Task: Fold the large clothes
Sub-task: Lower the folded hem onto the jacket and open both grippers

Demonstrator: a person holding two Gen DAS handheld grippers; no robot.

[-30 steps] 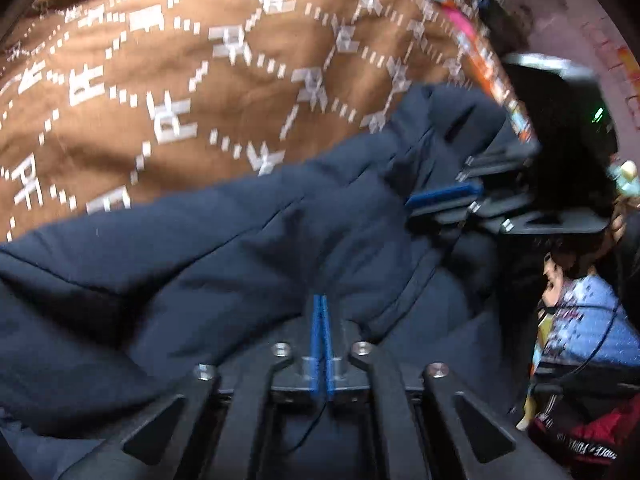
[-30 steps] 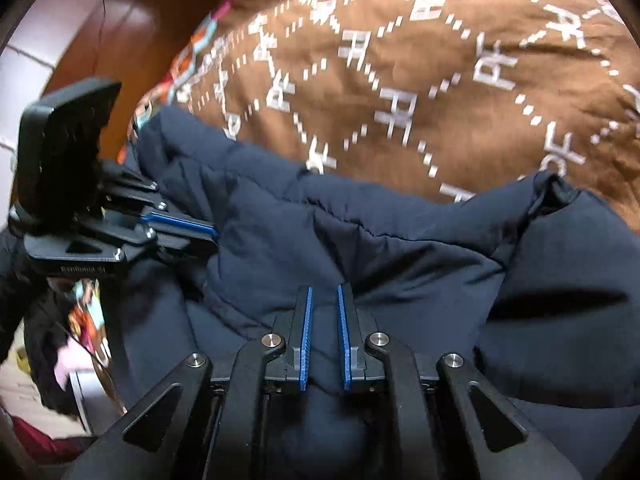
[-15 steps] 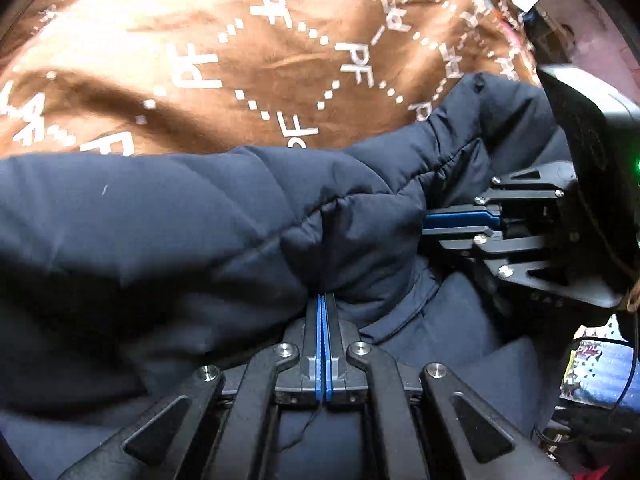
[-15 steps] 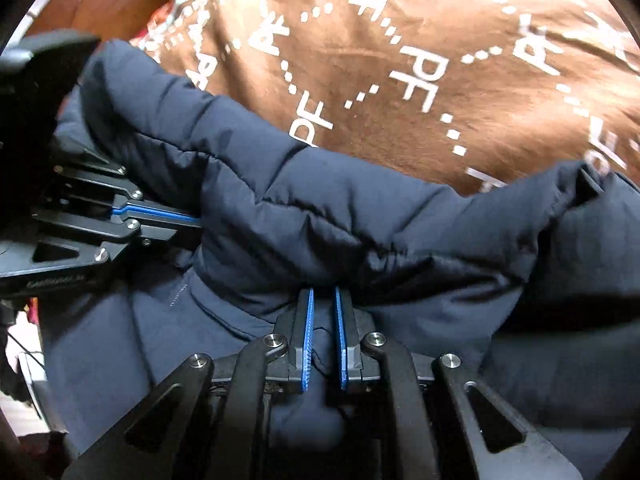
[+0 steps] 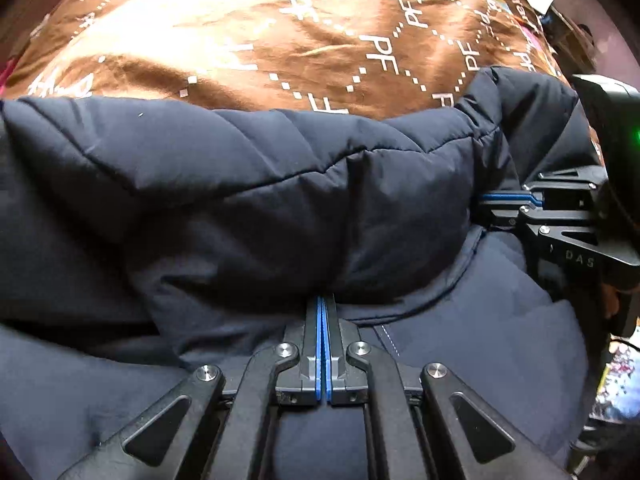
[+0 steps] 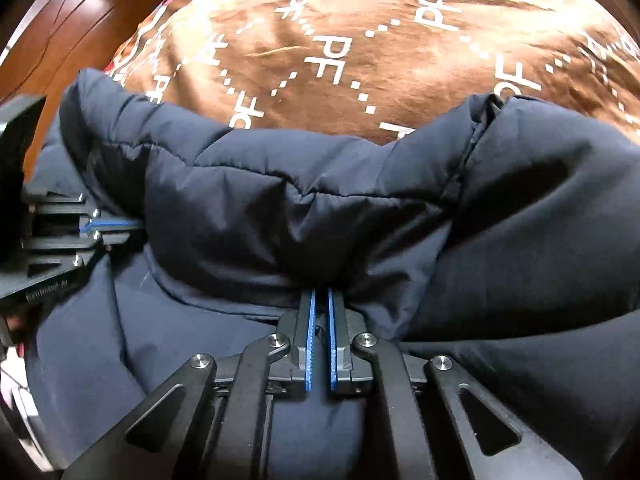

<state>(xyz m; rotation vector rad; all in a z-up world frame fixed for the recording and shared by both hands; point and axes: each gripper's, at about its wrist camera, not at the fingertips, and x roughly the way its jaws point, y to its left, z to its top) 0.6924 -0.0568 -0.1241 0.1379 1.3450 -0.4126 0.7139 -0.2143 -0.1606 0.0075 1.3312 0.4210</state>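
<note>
A dark navy padded jacket (image 5: 248,200) (image 6: 320,208) lies bunched on a brown blanket (image 5: 280,32) (image 6: 400,40) printed with white letters. My left gripper (image 5: 322,300) is shut on a fold of the jacket, its blue pads pressed together with fabric bulging over the tips. My right gripper (image 6: 321,294) is shut on another fold of the same jacket, cloth pinched between its blue pads. Each gripper shows in the other's view: the right one (image 5: 504,200) at the right edge, the left one (image 6: 120,224) at the left edge, both nipping the jacket's folded-over edge.
The brown blanket covers the surface beyond the jacket. A reddish wooden board (image 6: 60,20) stands at the upper left in the right wrist view. Colourful clutter (image 5: 616,376) lies at the far right in the left wrist view.
Both grippers have tipped downward and carried the jacket's edge forward, so the fold now rolls over the lower layer. The right pads have closed tighter on the cloth.
</note>
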